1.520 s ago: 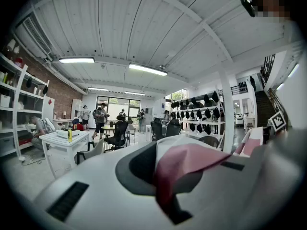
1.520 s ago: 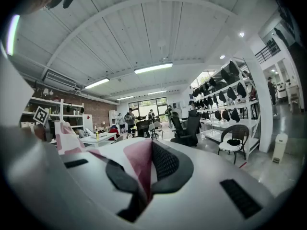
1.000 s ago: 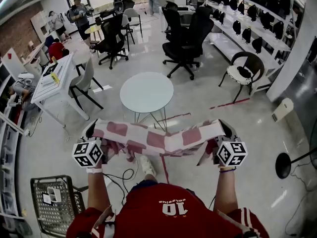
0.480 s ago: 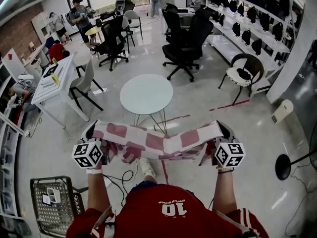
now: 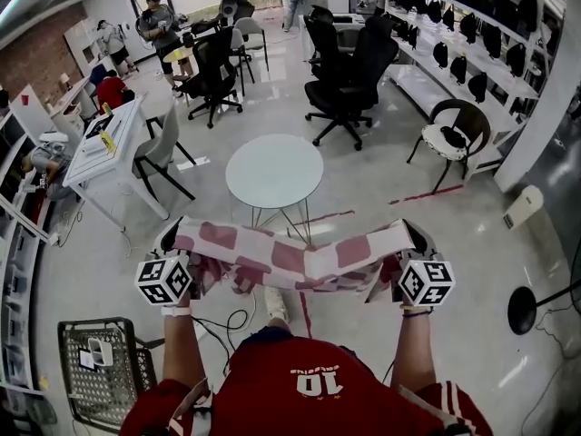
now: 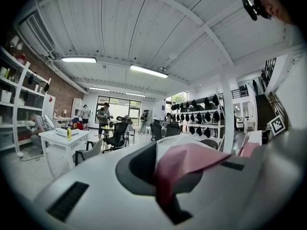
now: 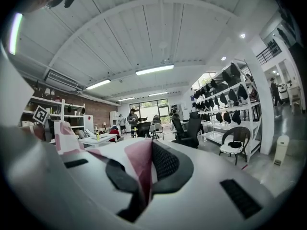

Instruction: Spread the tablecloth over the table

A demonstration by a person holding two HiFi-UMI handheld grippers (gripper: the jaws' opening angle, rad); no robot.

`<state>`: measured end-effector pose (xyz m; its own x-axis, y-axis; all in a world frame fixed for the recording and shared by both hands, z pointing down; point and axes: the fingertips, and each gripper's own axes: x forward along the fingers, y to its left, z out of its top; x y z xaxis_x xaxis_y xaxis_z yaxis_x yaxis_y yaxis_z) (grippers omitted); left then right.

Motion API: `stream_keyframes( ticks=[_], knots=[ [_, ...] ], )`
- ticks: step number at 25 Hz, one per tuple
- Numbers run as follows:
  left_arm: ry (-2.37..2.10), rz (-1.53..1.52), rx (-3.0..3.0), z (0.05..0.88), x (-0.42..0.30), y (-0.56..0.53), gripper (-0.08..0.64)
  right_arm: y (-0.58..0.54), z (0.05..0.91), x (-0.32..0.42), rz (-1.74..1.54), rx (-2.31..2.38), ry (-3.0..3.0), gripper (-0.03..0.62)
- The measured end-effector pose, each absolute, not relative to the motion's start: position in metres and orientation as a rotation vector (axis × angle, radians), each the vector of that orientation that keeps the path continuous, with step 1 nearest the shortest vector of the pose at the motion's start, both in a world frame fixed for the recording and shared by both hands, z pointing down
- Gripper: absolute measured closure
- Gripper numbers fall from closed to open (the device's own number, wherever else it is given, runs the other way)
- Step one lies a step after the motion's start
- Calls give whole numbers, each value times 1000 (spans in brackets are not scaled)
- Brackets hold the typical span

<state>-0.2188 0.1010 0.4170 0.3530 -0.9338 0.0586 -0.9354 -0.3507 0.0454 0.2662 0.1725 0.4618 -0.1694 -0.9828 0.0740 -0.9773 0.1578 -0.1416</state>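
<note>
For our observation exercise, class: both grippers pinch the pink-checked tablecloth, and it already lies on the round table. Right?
No. The head view shows the tablecloth stretched in the air between the left gripper and right gripper, short of the round table.

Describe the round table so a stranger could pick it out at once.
Start at the pink-and-white checked tablecloth stretched across the lower middle of the head view; the table stands on the floor just beyond it. Its pale round top on thin wire legs sets it apart from the rectangular white desk at left and black office chairs behind.
</note>
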Motion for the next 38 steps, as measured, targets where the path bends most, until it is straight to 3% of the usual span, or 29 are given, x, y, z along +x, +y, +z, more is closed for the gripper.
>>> stream_keyframes(
  ticks=[20,38],
  knots=[
    [-1815,12,2459,412,-239,57,549,121,462,276,-276,-2001,2371,577],
    [-1770,-14,2491,387,-244,-89,549,-10,435,267,-276,-2017,2320,577]
  ],
)
